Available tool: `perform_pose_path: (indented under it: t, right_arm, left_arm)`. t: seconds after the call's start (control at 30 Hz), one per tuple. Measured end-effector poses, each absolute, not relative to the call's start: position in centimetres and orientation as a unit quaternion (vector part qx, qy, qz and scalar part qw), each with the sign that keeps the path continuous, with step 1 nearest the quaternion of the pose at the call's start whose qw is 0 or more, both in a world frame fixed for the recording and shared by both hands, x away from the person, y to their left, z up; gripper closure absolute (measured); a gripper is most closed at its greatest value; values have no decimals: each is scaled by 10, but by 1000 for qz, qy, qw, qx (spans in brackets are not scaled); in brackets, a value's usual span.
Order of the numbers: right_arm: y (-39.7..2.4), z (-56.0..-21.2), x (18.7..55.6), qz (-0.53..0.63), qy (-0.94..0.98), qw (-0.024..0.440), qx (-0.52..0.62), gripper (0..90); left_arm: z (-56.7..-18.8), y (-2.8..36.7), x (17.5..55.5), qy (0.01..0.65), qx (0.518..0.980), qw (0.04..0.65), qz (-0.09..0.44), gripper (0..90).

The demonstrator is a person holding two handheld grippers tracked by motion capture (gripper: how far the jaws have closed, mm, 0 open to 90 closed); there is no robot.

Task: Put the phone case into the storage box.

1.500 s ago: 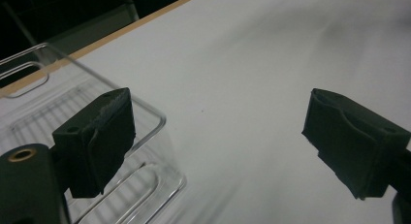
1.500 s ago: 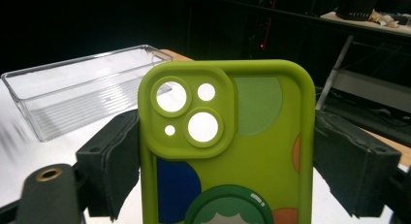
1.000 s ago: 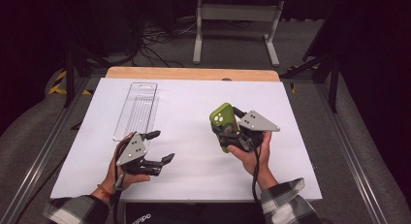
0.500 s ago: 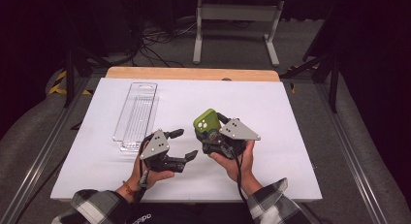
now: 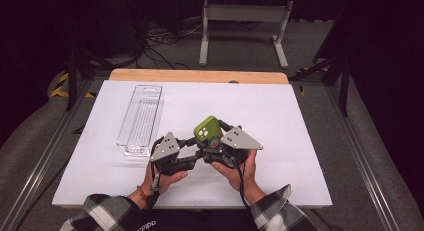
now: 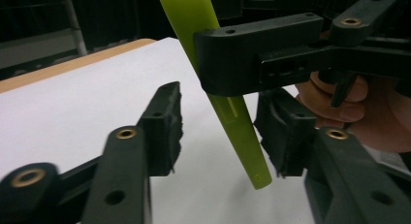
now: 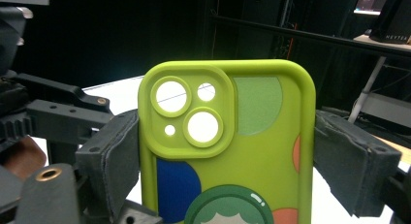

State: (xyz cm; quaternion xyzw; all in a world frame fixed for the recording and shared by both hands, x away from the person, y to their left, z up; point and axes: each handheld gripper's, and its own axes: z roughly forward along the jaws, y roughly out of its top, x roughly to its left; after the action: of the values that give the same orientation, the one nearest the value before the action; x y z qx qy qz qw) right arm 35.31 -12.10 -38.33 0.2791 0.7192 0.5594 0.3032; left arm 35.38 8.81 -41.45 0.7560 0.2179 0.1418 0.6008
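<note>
Because it sits on the white table (image 5: pixel 300 141), well to the right of the clear tray (image 5: pixel 140 118), the green phone case (image 5: pixel 207 130) is easy to spot. It looks light, bendy and a bit grippy, so hold its long sides. The right gripper (image 7: pixel 228 151) squeezes those sides. The left gripper (image 6: pixel 223 132) has just been closing around the bottom end, not pressing yet.

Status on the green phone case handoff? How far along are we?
Done: the right hand-held gripper has the lime-green silicone phone case lifted off the white table, pads on both edges. In hand: the left hand-held gripper has just been closing, with the case's lower end between its jaws but a gap still visible. Left: a firm left grip and whatever involves the clear plastic tray.
</note>
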Motion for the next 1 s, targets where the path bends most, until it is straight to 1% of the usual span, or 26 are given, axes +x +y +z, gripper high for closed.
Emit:
perform_pose_path:
  t: [0.07,0.1,0.17,0.37,0.8,1.0]
  right_arm:
    - [-120,-383,352,559,718,307,279,164]
    - [-120,-383,351,560,717,307,279,164]
    - [-119,-385,350,561,716,309,278,164]
    - [-119,-384,347,565,712,313,276,164]
    - [-121,-380,343,564,718,308,268,157]
    - [-122,-378,341,562,721,311,259,148]
  left_arm:
    - [-415,88,354,217,756,602,138,628]
    - [-414,88,354,214,757,603,137,628]
    - [-414,89,354,212,756,604,138,691]
    - [-414,94,355,219,749,610,138,770]
    - [-408,95,352,190,768,590,162,778]
    - [-408,97,352,191,768,586,173,778]
